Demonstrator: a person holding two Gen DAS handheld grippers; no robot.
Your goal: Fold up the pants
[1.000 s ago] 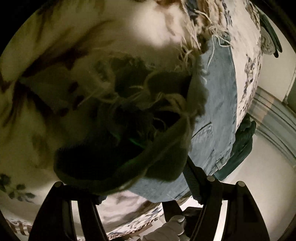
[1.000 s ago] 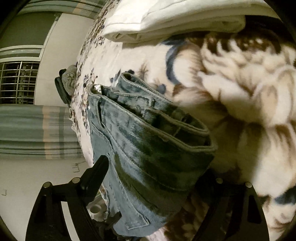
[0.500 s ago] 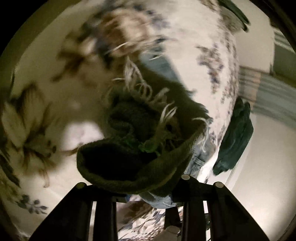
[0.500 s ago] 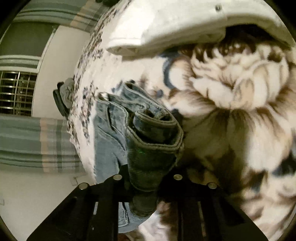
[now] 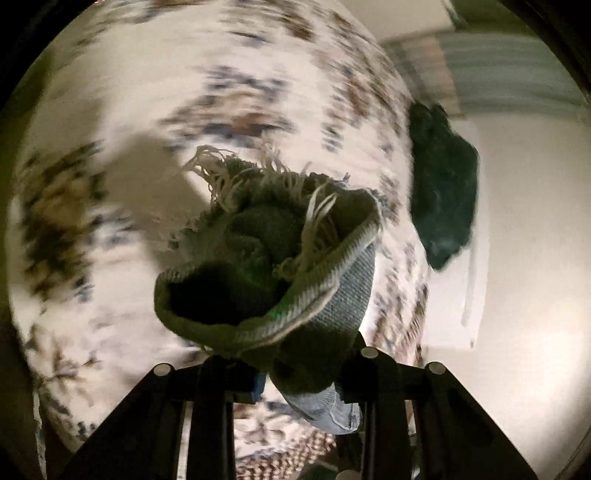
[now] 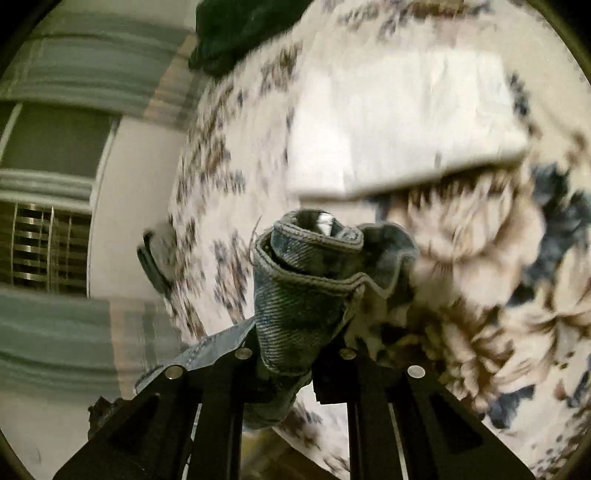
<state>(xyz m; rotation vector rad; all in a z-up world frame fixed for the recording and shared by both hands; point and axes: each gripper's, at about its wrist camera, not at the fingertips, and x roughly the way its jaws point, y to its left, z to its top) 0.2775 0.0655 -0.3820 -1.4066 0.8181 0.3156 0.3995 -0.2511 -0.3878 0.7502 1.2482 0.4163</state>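
Observation:
The pants are blue jeans. My left gripper is shut on the frayed hem end of the jeans, which bunches up in front of the camera with white threads sticking out. My right gripper is shut on a rolled, seamed edge of the jeans, with the denim standing up between the fingers. Both ends are held above a white floral bedspread. The rest of the jeans is hidden below the grippers.
A dark green garment hangs at the bed's far edge, also in the right wrist view. A folded white cloth lies on the bed. A brown flower-print blanket lies beside it. A barred window is behind.
Both grippers have closed on the jeans and lifted them off the bed. The views have swung fast and are blurred, and the denim no longer lies spread on the bed.

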